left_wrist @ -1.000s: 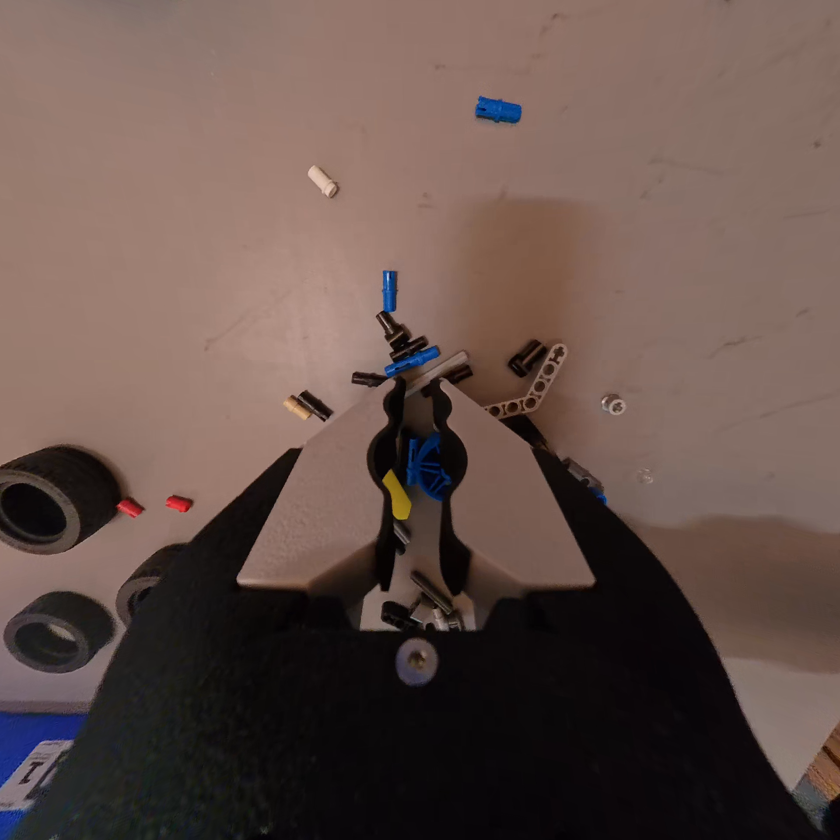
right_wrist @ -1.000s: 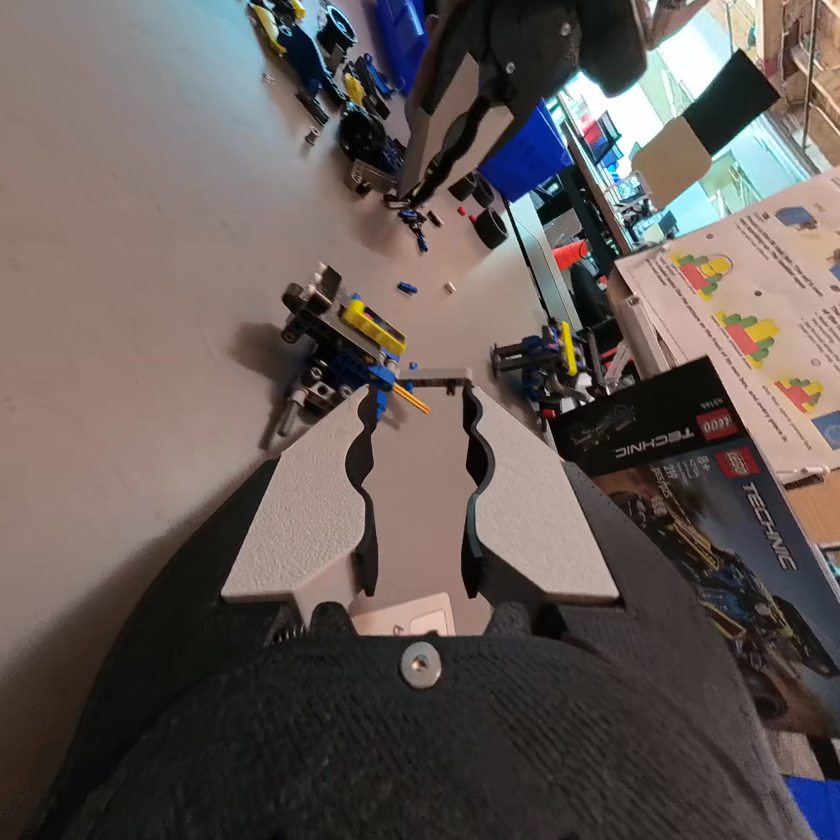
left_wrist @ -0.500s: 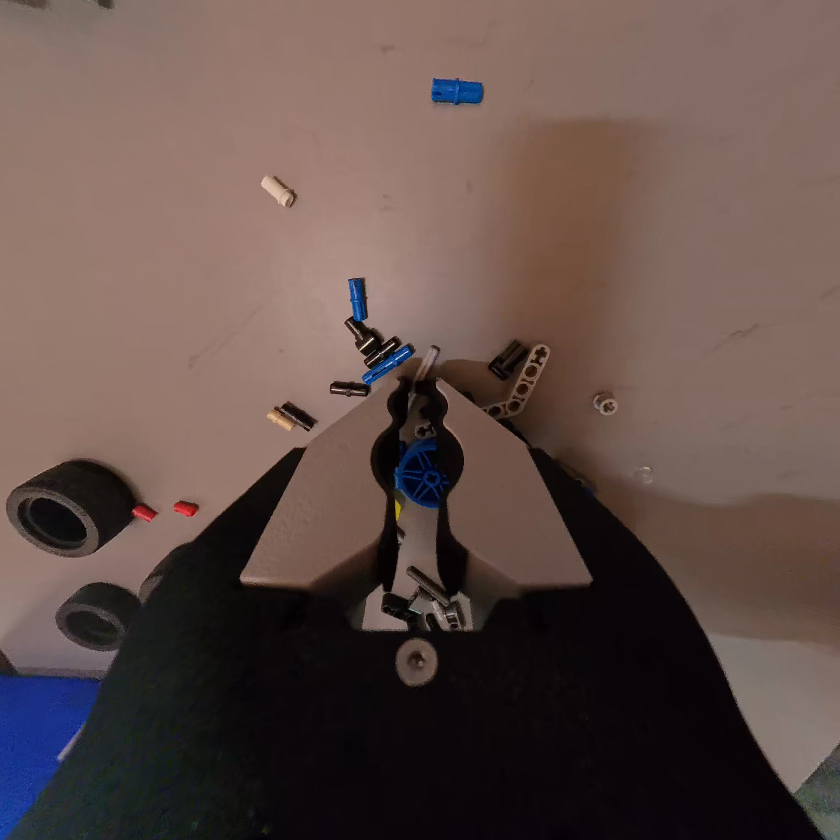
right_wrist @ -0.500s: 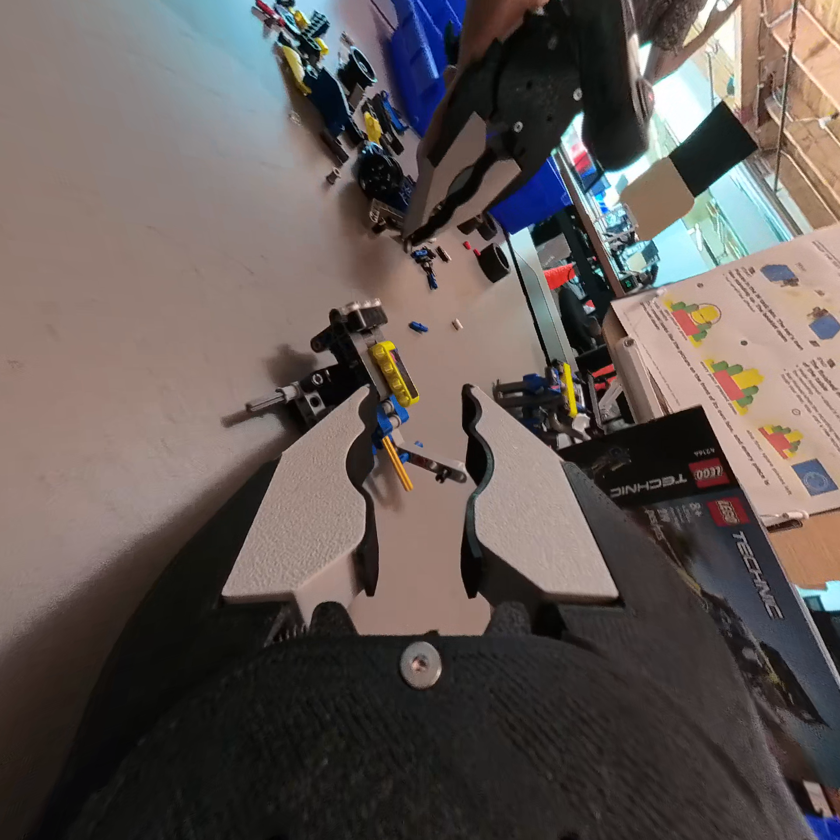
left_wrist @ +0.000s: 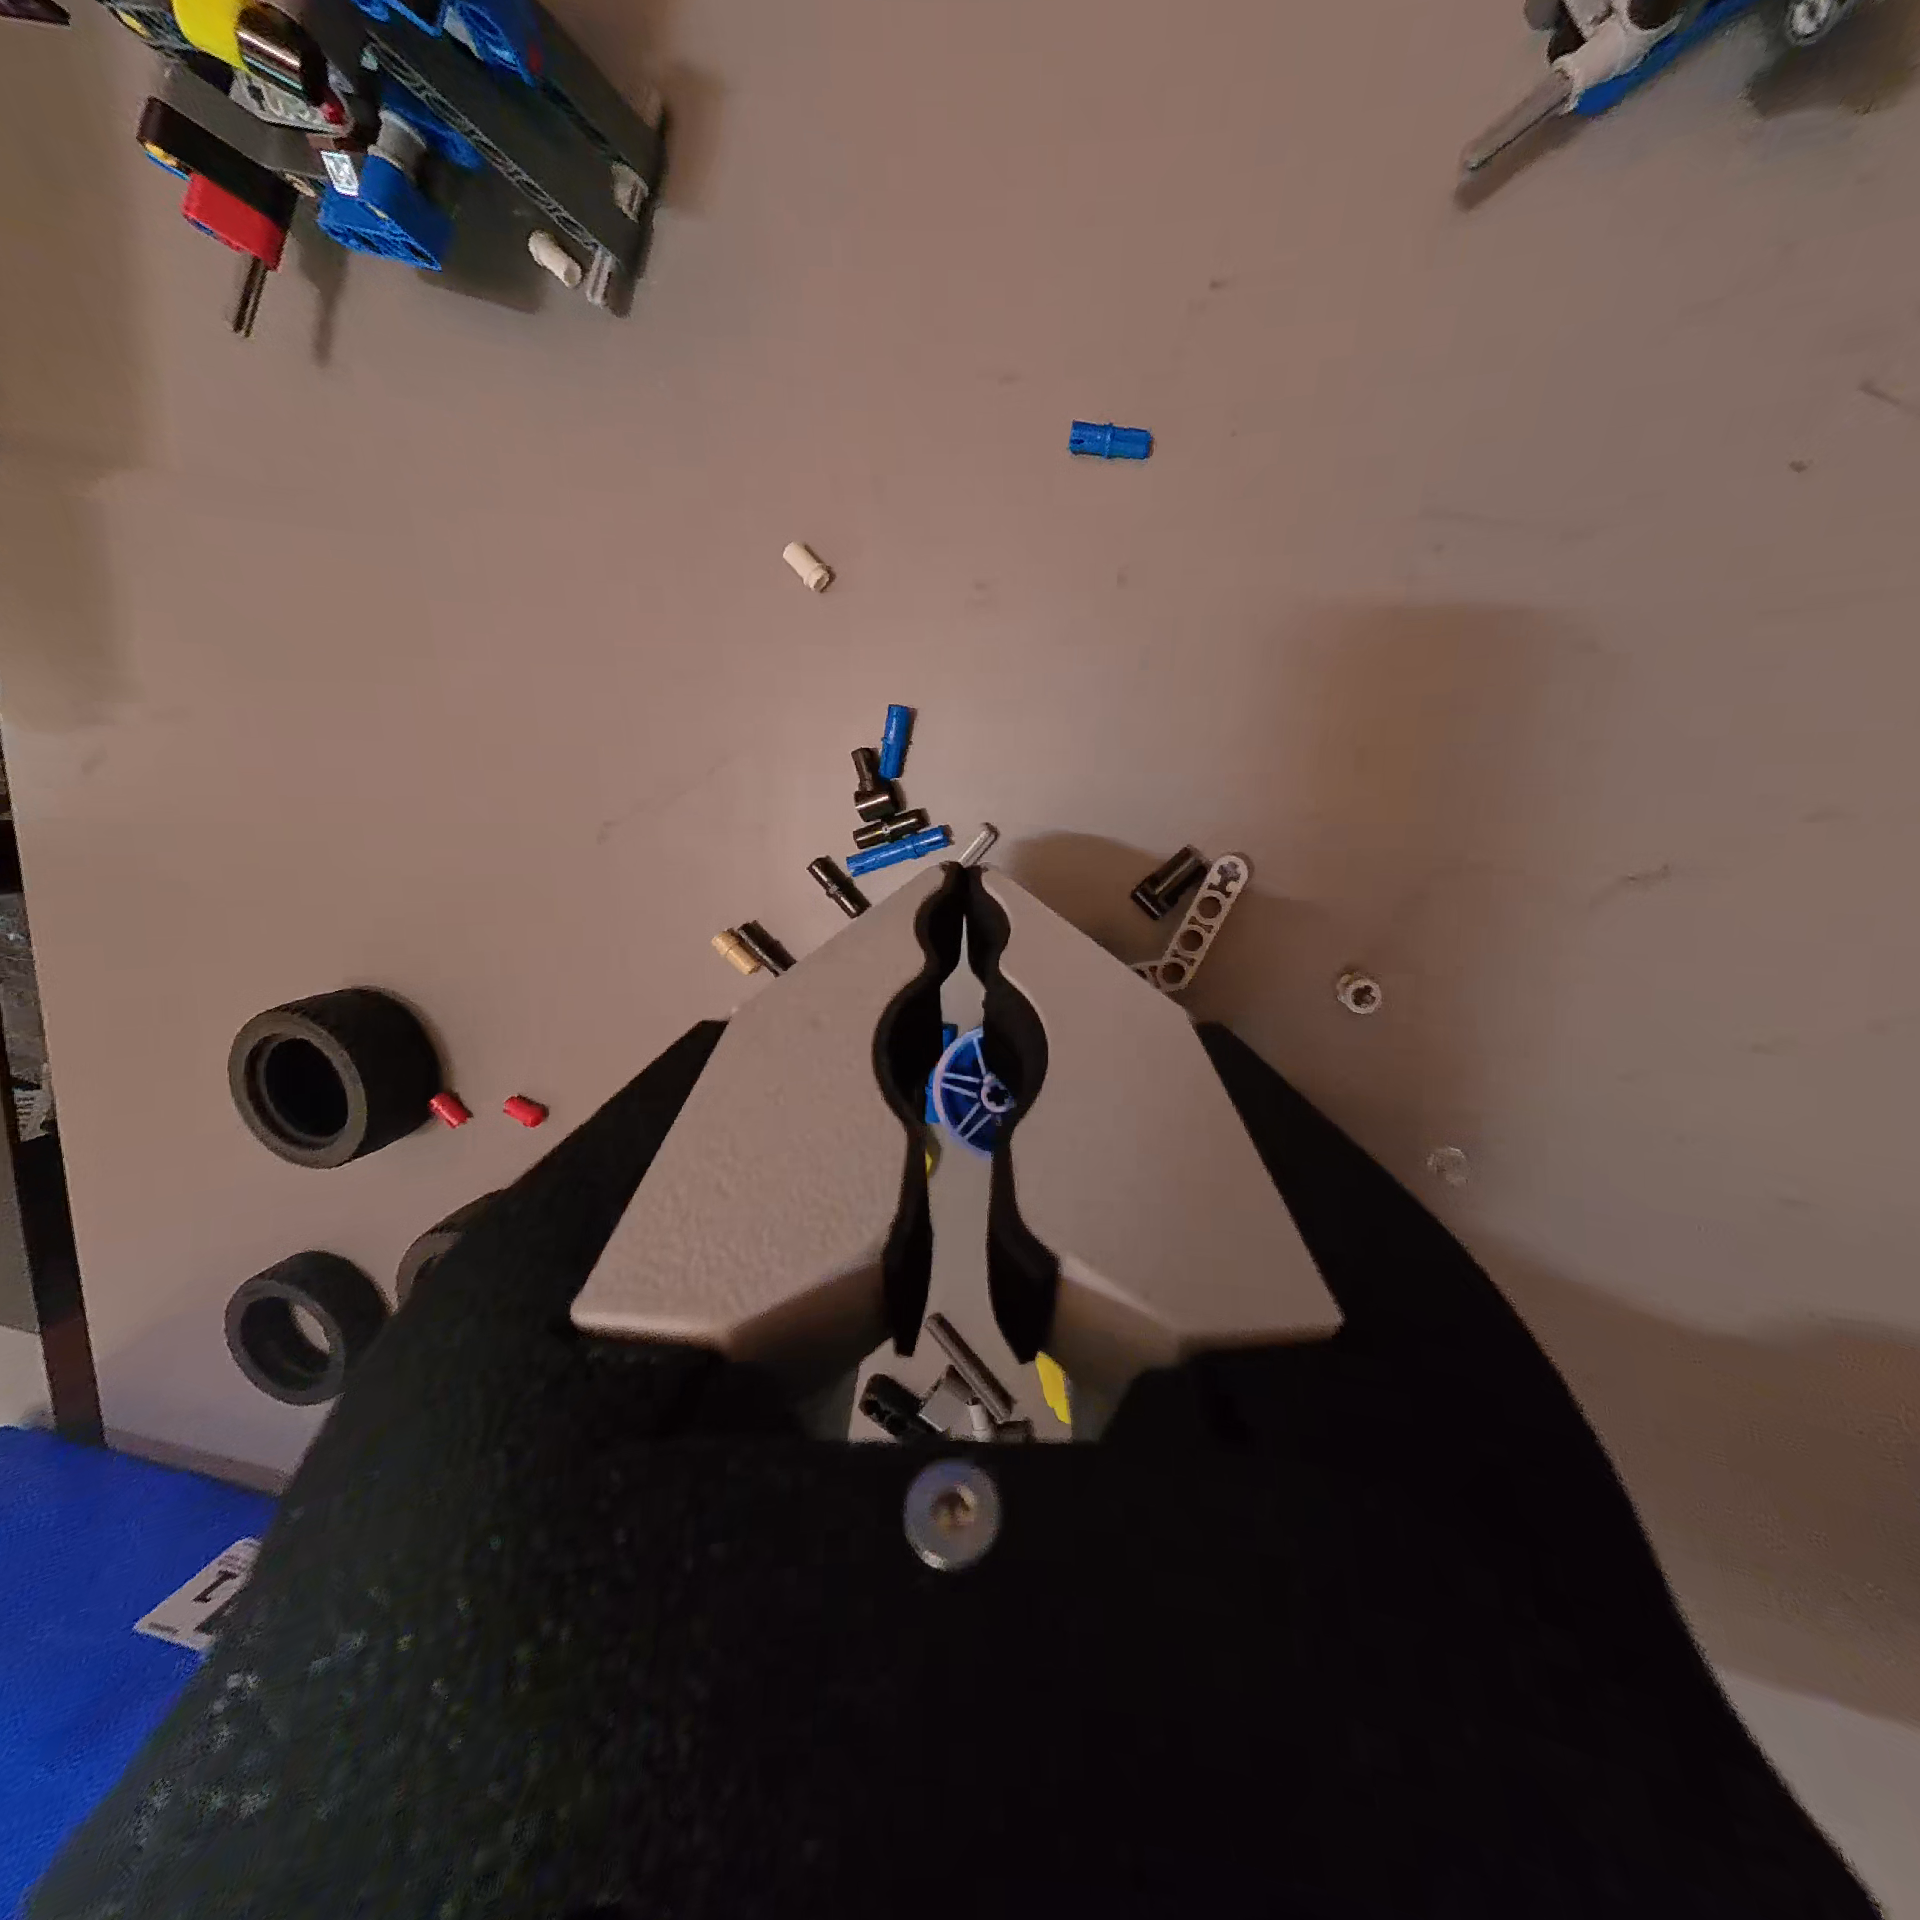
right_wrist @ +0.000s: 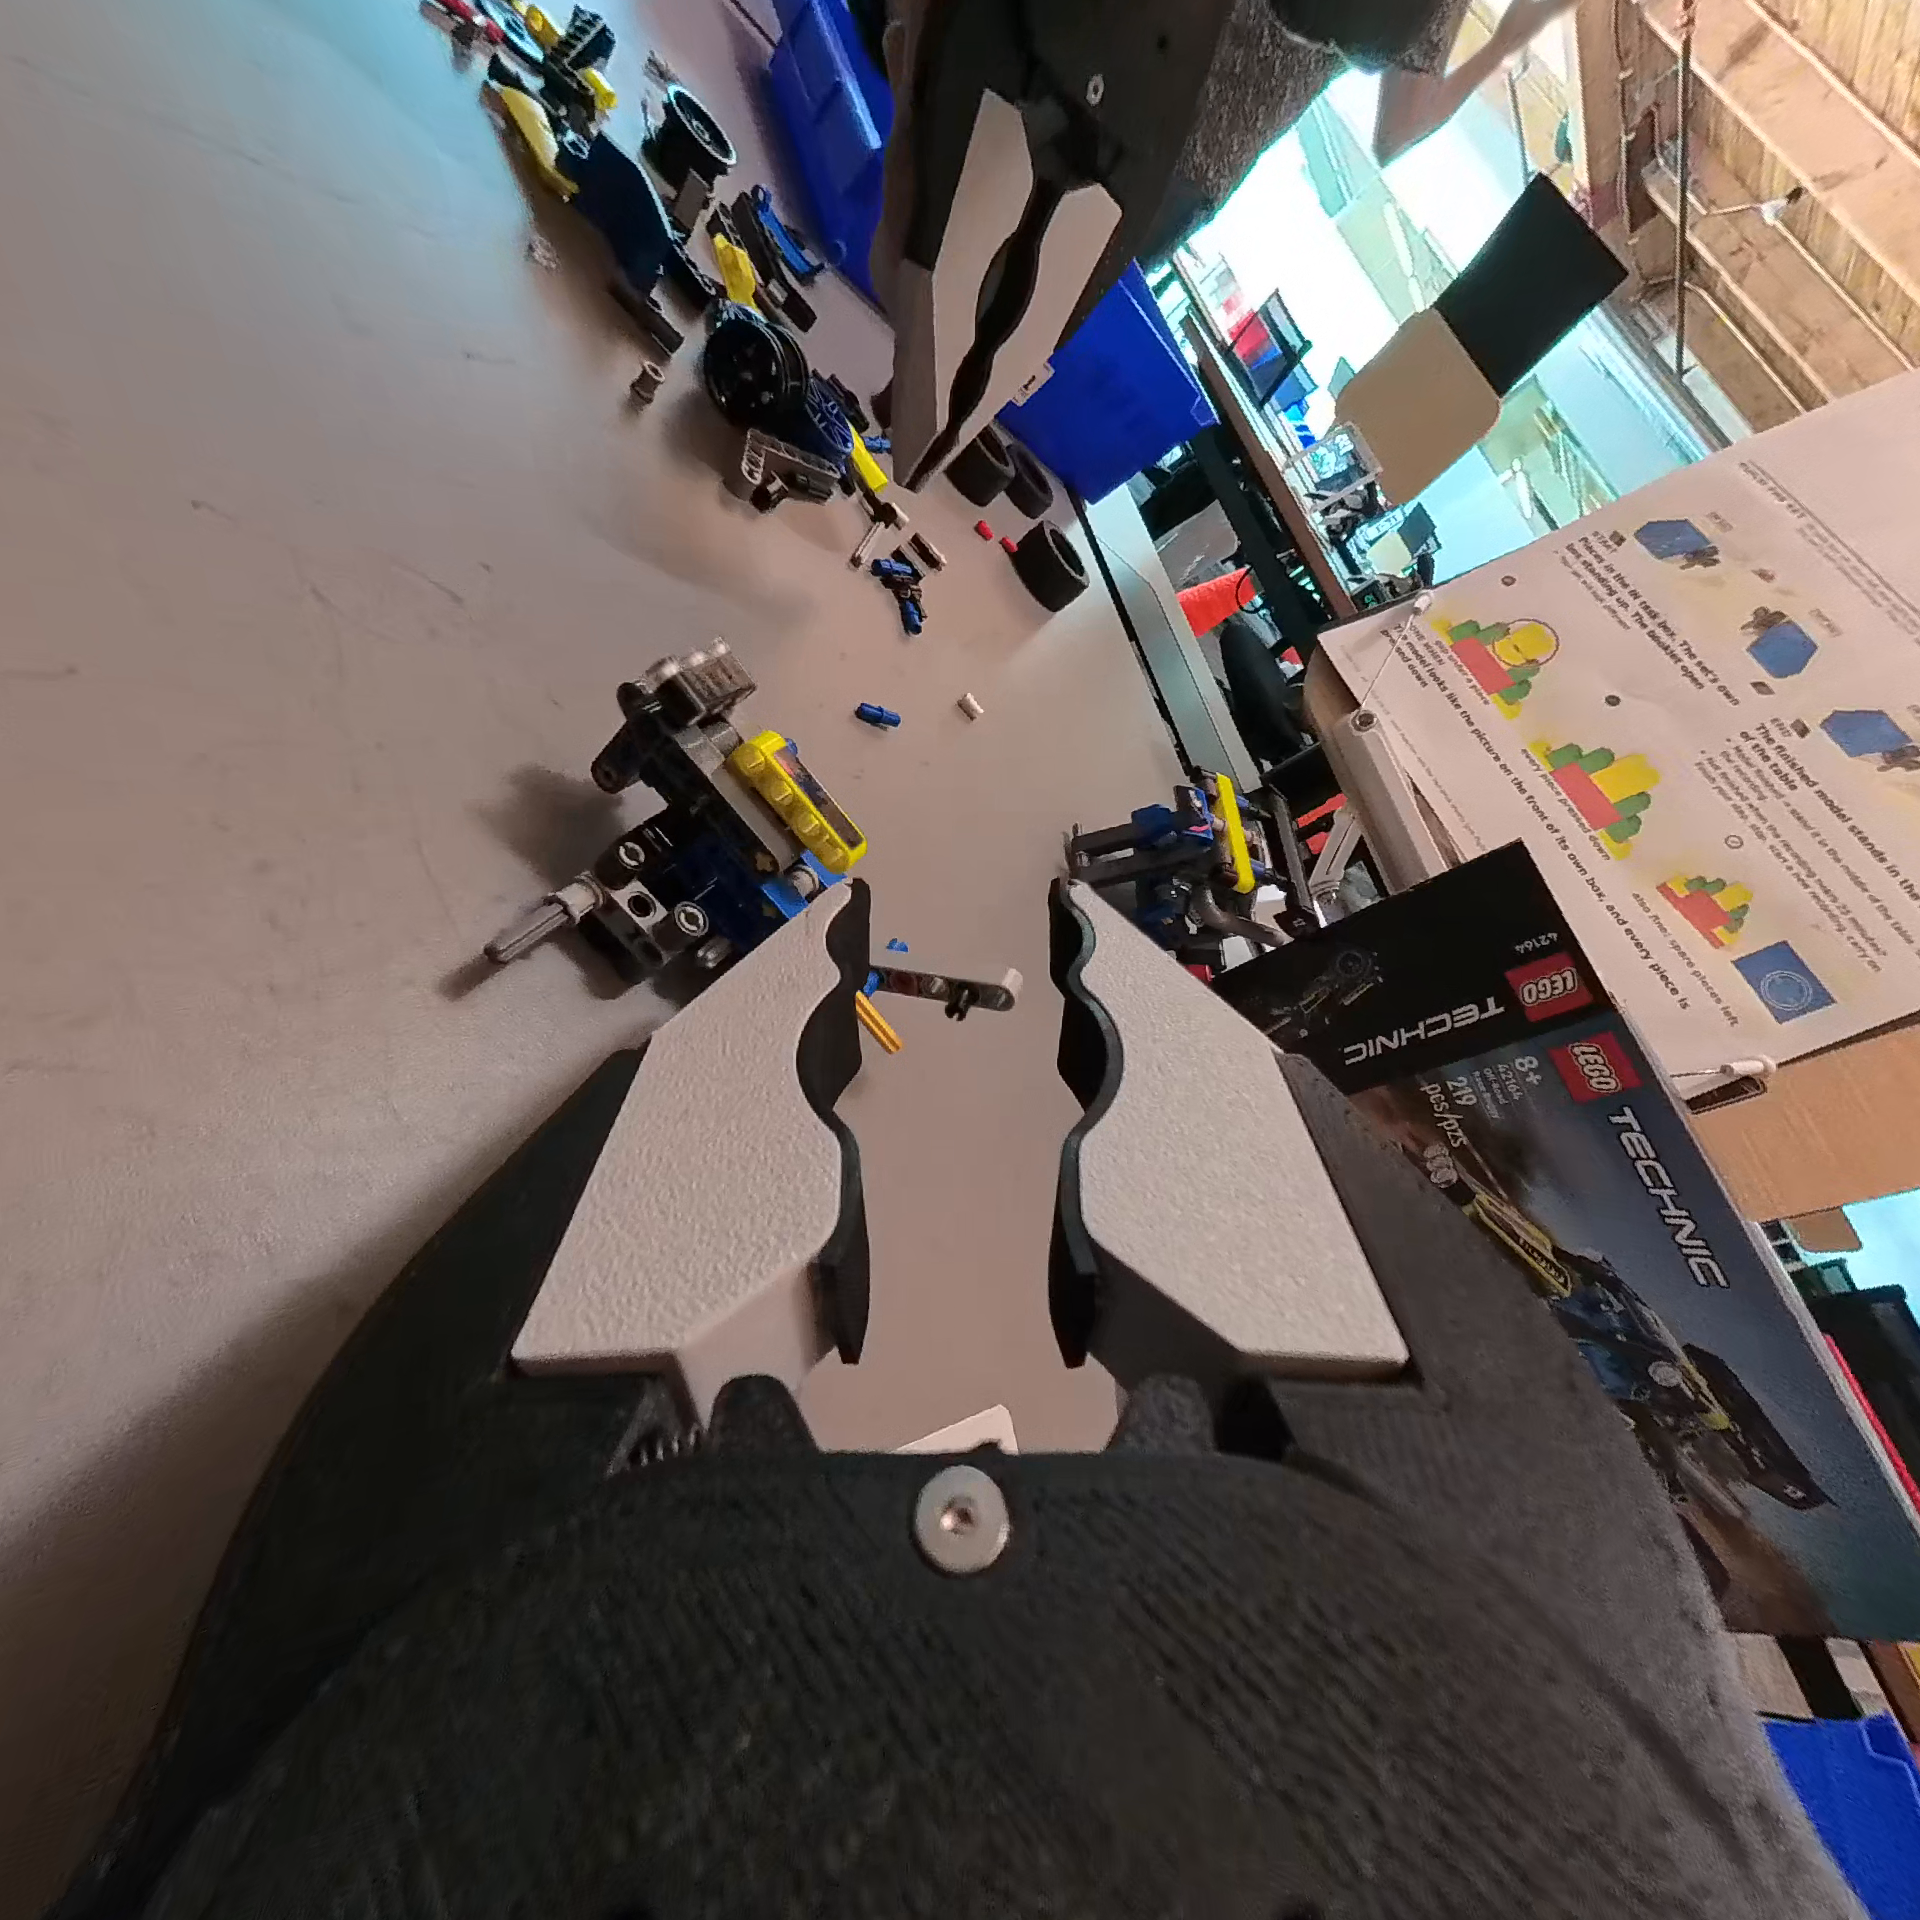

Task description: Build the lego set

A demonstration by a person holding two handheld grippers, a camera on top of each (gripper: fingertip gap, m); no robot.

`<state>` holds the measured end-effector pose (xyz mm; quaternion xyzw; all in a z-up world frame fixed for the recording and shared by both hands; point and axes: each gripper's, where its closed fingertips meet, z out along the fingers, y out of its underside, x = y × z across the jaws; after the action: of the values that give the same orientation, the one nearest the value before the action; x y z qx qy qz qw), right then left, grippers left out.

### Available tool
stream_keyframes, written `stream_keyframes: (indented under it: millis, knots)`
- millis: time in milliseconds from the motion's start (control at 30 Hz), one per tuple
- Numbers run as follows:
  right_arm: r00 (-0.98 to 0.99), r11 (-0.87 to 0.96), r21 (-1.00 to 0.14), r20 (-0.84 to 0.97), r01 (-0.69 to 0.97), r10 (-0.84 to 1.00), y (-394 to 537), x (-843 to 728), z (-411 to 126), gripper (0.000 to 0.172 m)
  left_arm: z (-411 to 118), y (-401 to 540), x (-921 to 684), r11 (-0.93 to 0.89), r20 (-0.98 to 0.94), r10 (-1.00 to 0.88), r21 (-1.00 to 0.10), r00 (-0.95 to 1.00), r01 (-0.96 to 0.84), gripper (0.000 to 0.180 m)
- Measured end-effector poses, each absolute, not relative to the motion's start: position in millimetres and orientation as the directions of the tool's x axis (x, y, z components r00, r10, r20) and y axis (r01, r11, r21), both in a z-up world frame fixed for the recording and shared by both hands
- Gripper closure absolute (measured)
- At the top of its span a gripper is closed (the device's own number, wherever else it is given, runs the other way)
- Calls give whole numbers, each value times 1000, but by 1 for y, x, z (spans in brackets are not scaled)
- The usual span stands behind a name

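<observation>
My left gripper (left_wrist: 961, 873) is shut, its tips touching each other just above the grey table (left_wrist: 1351, 520). The end of a thin light-grey rod (left_wrist: 982, 840) shows right past the tips, next to a long blue pin (left_wrist: 899, 850) and several black pins (left_wrist: 888, 828). A blue wheel rim (left_wrist: 971, 1091) lies below the hollow of the jaws. The left gripper also shows in the right wrist view (right_wrist: 920, 473), tips down by the pins. My right gripper (right_wrist: 956, 904) is open and empty. A grey beam (right_wrist: 951, 987) and a yellow axle (right_wrist: 878, 1023) stick out of a black, blue and yellow assembly (right_wrist: 717, 831) between its fingertips.
Black tyres (left_wrist: 322, 1075) and two red pins (left_wrist: 488, 1110) lie left of the left gripper. A white angled beam (left_wrist: 1200, 925), a blue pin (left_wrist: 1110, 440) and a cream pin (left_wrist: 807, 566) lie about. A second assembly (left_wrist: 395, 156) is far left. A black set box (right_wrist: 1558, 1143) and blue bins (right_wrist: 1101, 395) flank the table. About 20 centimeters separates my left fingertips from my right. The blue wheel rim (left_wrist: 971, 1091) is about 5 centimeters from my left fingertips.
The left jaws closed from a narrow gap to touching tips, right where the grey rod lay between them, and that view pulled back. The right gripper shifted slightly by the assembly and stayed open.
</observation>
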<state>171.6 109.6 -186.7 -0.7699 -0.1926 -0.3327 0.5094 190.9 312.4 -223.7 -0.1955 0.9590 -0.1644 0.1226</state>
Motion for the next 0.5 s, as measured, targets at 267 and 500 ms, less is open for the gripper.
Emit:
stream_keyframes:
  millis: [267,500]
  knots:
    - [703,-421,-650,710,632,-42,108,174,-190,140,-235,321,201,929,-249,-331,-254,-910,-269,180]
    - [722,-361,-676,692,643,-8,110,163,-187,139,-253,326,192,926,-99,-355,-175,-929,-335,166]
